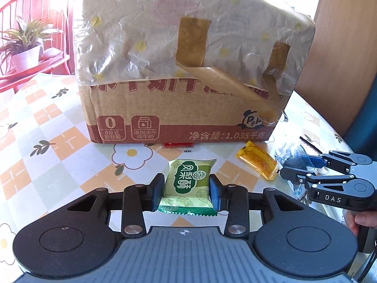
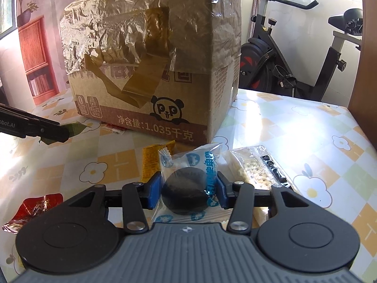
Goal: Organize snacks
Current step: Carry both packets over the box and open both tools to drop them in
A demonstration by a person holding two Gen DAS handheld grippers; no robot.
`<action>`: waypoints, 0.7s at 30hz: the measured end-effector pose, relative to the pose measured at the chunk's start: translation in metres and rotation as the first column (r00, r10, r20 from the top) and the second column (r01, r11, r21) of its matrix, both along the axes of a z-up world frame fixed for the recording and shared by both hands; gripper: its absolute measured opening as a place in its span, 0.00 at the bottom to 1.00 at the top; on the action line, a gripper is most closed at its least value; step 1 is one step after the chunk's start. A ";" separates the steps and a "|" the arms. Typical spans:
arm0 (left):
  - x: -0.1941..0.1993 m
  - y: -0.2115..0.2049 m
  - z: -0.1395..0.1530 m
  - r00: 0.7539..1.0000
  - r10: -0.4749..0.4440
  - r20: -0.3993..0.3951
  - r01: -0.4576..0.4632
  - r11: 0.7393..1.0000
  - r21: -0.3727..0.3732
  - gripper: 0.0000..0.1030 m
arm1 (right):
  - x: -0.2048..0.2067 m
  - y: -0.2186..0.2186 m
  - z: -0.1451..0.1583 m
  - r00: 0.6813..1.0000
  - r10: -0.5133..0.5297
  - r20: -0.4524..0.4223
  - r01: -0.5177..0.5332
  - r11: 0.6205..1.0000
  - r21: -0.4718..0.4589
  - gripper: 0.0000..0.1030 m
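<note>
While the left gripper (image 1: 186,192) has its fingers closed on the green foil snack packet (image 1: 188,186), long axis pointing at the taped cardboard box (image 1: 179,108) straight ahead, the right gripper (image 2: 187,189) pinches a clear-wrapped dark round cookie (image 2: 186,192), box likewise directly ahead on the floral tabletop (image 1: 59,146).

Box (image 1: 179,108) front, lower band: "净含量:1.035千克"; two icon labels, "0" over "0反式脂肪酸" and milk carton over "添加水牛纯牛奶"; panda logo with "P P". Large red characters above half hidden under plastic, unreadable. Right claw (image 1: 292,176) arm: "DAS". Left claw (image 2: 68,132) arm: "obot.AI", cut by frame edge. Green packet (image 1: 188,186): print upside down, not legible.
</note>
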State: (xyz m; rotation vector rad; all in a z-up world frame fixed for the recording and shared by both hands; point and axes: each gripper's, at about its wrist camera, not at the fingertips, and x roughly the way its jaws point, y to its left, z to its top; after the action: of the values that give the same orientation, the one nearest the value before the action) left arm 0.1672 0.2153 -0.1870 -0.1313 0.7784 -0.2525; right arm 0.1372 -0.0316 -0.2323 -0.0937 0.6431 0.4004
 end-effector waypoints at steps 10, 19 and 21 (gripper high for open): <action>-0.018 0.022 0.049 0.981 0.064 0.183 -0.063 0.998 -0.012 0.41 | -0.020 -0.013 0.037 0.992 -0.047 0.119 0.039 0.997 0.069 0.47; -0.024 0.037 0.118 0.913 0.108 0.393 -0.100 0.994 -0.040 0.41 | -0.014 -0.016 0.122 0.953 -0.039 0.301 -0.021 0.981 0.194 0.47; -0.022 0.039 0.135 0.894 0.103 0.435 -0.098 0.995 -0.036 0.41 | -0.004 -0.013 0.144 0.945 -0.018 0.326 -0.049 0.980 0.195 0.47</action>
State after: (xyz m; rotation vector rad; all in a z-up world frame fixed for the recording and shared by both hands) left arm 0.1455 0.2541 -0.0519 -0.1210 0.3198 -0.1788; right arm 0.1332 -0.0447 -0.0880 0.0283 0.2717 0.4513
